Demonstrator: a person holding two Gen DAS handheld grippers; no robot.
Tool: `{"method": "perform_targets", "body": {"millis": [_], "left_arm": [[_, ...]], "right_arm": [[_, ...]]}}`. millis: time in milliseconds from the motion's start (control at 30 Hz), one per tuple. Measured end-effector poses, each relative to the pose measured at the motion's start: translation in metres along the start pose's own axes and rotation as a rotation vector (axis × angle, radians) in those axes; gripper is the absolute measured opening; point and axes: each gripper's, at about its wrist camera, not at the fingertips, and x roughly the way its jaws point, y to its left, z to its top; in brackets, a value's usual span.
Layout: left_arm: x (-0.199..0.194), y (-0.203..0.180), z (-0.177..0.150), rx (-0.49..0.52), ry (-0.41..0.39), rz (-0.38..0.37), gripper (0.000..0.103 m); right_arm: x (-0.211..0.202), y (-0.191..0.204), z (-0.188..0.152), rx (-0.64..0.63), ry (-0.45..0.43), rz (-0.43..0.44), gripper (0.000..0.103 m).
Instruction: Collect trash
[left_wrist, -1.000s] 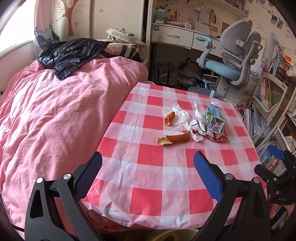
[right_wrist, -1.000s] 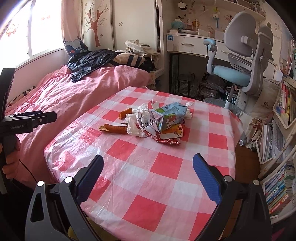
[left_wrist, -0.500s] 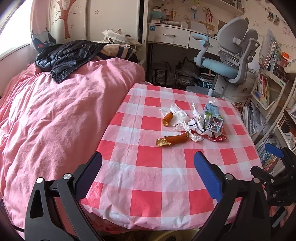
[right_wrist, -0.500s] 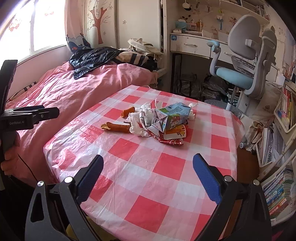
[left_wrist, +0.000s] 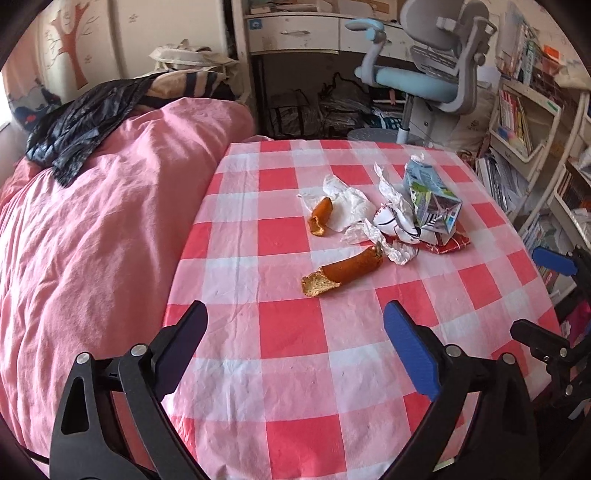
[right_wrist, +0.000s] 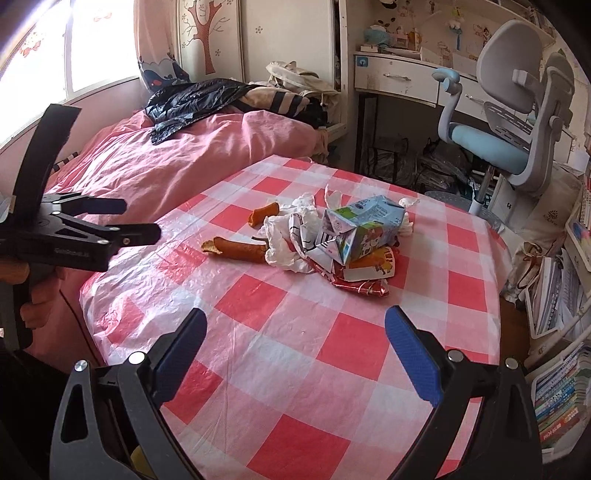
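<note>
Left wrist view shows our left claw (left_wrist: 293, 334) spread wide and empty, its jaws having just narrowed slightly, above the checked counter (left_wrist: 295, 369), short of the long orange peel (left_wrist: 345, 271) lying apart from it at the near edge of the trash pile (left_wrist: 413, 218). Our right claw (right_wrist: 295, 343) is also wide open, holding nothing. We judge this the approach step: next we must straddle the peel and close.
</note>
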Motion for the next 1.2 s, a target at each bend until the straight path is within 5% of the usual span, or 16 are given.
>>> {"method": "perform_targets", "body": {"millis": [133,467,600,700,800,900,1100,1200], "left_arm": [[0.035,-0.010,0.007,0.077,0.048,-0.027,0.075],[0.088,-0.043,0.028,0.210,0.064,-0.057,0.065],[0.106,-0.048,0.031,0.217,0.095,-0.078,0.047],[0.108,-0.049,0.031,0.210,0.112,-0.125,0.021],[0.103,-0.044,0.031,0.221,0.158,-0.118,0.018],[0.084,-0.019,0.034,0.144,0.166,-0.108,0.017],[0.013,0.062,0.047,-0.225,0.035,-0.148,0.017],[0.000,0.074,0.048,-0.276,0.000,-0.154,0.017]], "right_arm": [[0.005,0.002,-0.003,-0.009,0.036,0.017,0.093],[0.009,-0.015,-0.001,0.038,0.045,0.037,0.093],[0.013,-0.018,0.001,0.051,0.051,0.050,0.093],[0.016,-0.015,0.003,0.049,0.055,0.067,0.093],[0.021,-0.010,0.004,0.038,0.065,0.086,0.092],[0.026,-0.003,0.007,0.020,0.068,0.115,0.088],[0.054,0.019,0.016,-0.048,0.102,0.171,0.072],[0.075,0.027,0.025,-0.073,0.115,0.173,0.068]]}}
